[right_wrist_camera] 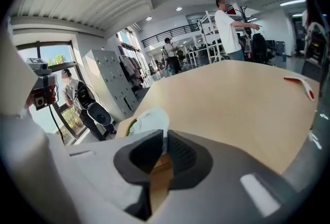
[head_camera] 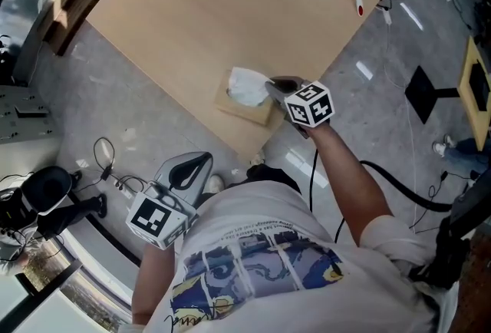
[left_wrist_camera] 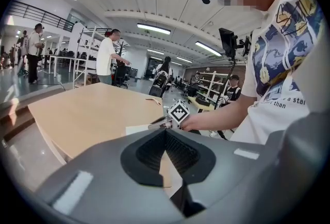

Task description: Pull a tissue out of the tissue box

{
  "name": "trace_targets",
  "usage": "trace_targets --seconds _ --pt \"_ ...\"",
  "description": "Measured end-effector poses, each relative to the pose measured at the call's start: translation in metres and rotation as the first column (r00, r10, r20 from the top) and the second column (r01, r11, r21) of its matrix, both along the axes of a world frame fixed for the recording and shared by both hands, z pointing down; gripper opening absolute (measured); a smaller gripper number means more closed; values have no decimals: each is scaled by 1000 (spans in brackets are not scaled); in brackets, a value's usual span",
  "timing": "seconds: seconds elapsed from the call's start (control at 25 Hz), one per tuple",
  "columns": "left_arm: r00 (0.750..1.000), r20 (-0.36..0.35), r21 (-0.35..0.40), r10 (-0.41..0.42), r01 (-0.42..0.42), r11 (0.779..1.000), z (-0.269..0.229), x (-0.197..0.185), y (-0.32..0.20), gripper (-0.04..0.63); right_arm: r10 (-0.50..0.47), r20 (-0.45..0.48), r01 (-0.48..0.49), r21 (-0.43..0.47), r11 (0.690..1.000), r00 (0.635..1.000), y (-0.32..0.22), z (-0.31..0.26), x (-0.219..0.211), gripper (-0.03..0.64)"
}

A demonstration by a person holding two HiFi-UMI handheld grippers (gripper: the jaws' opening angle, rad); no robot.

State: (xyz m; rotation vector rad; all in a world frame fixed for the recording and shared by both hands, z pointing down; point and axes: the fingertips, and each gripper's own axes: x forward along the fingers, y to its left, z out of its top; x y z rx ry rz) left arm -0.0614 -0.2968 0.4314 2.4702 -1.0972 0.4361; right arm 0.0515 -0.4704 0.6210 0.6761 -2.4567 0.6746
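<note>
- A tissue box (head_camera: pixel 257 110) sits near the front edge of a wooden table (head_camera: pixel 230 9). A white tissue (head_camera: pixel 247 86) puffs up from its top.
- The right gripper (head_camera: pixel 275 86) is clenched on the tissue's edge. Its own view shows white paper pinched between the closed jaws, with the box just below.
- The left gripper (head_camera: pixel 201 160) hangs low, off the table, near the person's body. Its jaws are pressed together on nothing.
- The tissue is likely very light, soft and easy to tear, so a hold on the bunched part seems safer than on a thin corner.
- The box looks like light cardboard and nothing holds it, so it may lift or slide with the pull.
</note>
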Motion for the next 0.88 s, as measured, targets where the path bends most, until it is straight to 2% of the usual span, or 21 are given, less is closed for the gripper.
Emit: trace_targets --seconds 0.2,0.88 --pt "1000 -4 6 6 -6 1000 -1 -7 5 1 37 -14 -36 53 998 999 -5 -8 5 5" --pt "999 -53 69 0 4 998 -15 -45 44 0 109 -12 -106 163 981 994 12 -54 -4 3"
